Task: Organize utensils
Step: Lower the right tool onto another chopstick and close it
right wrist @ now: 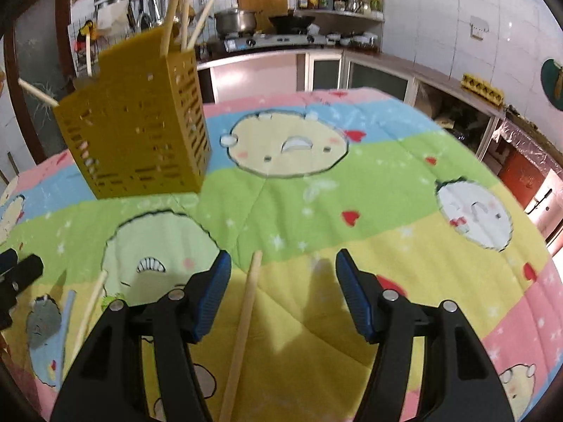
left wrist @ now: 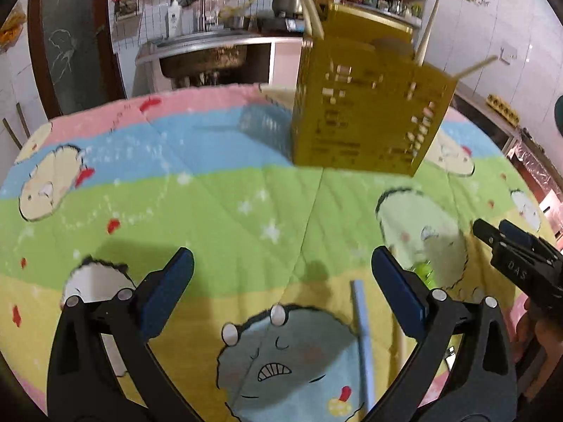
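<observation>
A yellow slotted utensil holder [left wrist: 369, 105] [right wrist: 140, 126] stands on the cartoon tablecloth [left wrist: 211, 204] with several wooden chopsticks [right wrist: 183, 10] poking out of its top. My left gripper [left wrist: 281, 263] hangs wide open above the cloth, nothing between its fingers. Under it and to the right lies a pale blue chopstick [left wrist: 362, 337]. My right gripper [right wrist: 283, 263] is open too. A wooden chopstick [right wrist: 246, 316] lies on the cloth between its fingers, nearer the left pad and untouched. Another wooden chopstick [right wrist: 93, 299] and the blue chopstick [right wrist: 68, 313] lie further left.
Each gripper shows at the edge of the other's view: the right gripper [left wrist: 510, 249] and the left gripper [right wrist: 17, 270]. Beyond the table's far edge are a steel sink [left wrist: 204, 52], a stove with pots [right wrist: 267, 31] and cabinets.
</observation>
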